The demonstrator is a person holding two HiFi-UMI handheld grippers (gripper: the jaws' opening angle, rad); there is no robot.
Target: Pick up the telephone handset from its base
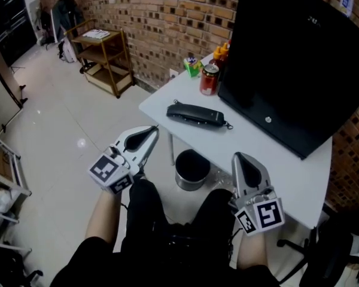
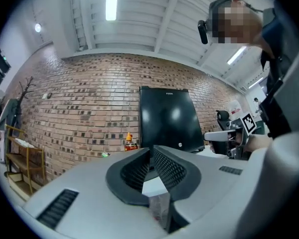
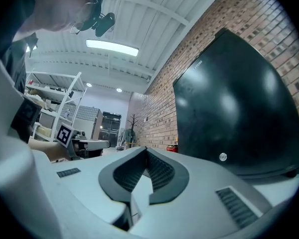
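A black telephone (image 1: 195, 114), its handset lying on the base, rests near the front left corner of the white table (image 1: 287, 172). My left gripper (image 1: 151, 131) hovers off the table's left edge, below and left of the phone, empty, with its jaws closed together (image 2: 150, 151). My right gripper (image 1: 239, 158) is over the table's near edge, to the right of the phone and nearer me. Its jaws also meet with nothing between them (image 3: 145, 149). Neither gripper touches the phone. Both gripper views look over the table and the phone is hidden behind the jaws.
A large black monitor (image 1: 299, 58) fills the table's back right. A red can (image 1: 209, 79), an orange bottle (image 1: 221, 52) and a green object (image 1: 192, 66) stand behind the phone. A round bin (image 1: 191, 169) sits under the table; a wooden cart (image 1: 105, 61) stands by the brick wall.
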